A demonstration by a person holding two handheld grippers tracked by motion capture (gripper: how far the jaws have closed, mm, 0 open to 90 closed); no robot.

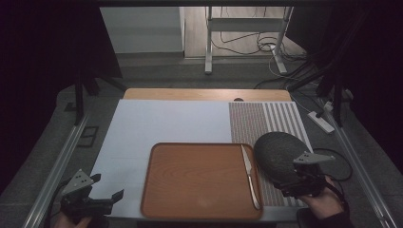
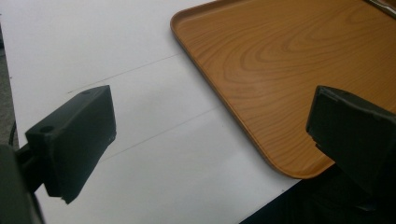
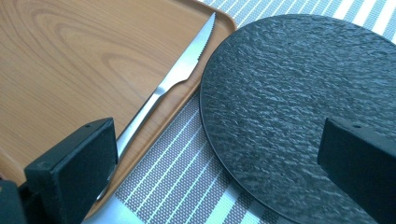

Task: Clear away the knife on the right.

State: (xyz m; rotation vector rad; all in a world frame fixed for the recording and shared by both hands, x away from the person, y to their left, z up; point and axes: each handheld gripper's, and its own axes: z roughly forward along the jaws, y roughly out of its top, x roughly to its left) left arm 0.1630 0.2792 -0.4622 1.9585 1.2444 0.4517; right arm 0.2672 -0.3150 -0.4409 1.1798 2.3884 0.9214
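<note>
A wooden tray [image 1: 190,180] lies at the table's near middle, with bare board in it [image 2: 289,70]. A steel knife [image 1: 249,175] rests along the tray's right edge, its serrated blade [image 3: 191,60] pointing away from me. Just to the right, a round black slate plate [image 1: 278,152] sits on a striped placemat [image 1: 266,118]. My right gripper [image 1: 286,183] hovers open over the plate's near edge, with knife and plate between its jaws [image 3: 219,135]. My left gripper [image 1: 108,186] is open and empty over the white mat by the tray's near left corner [image 2: 210,121].
A white mat [image 1: 166,118] covers the table's left and far part, and bare wooden tabletop [image 1: 204,94] shows behind it. Metal rails [image 1: 57,166] run along both sides. A table frame and cables [image 1: 266,45] stand on the floor beyond.
</note>
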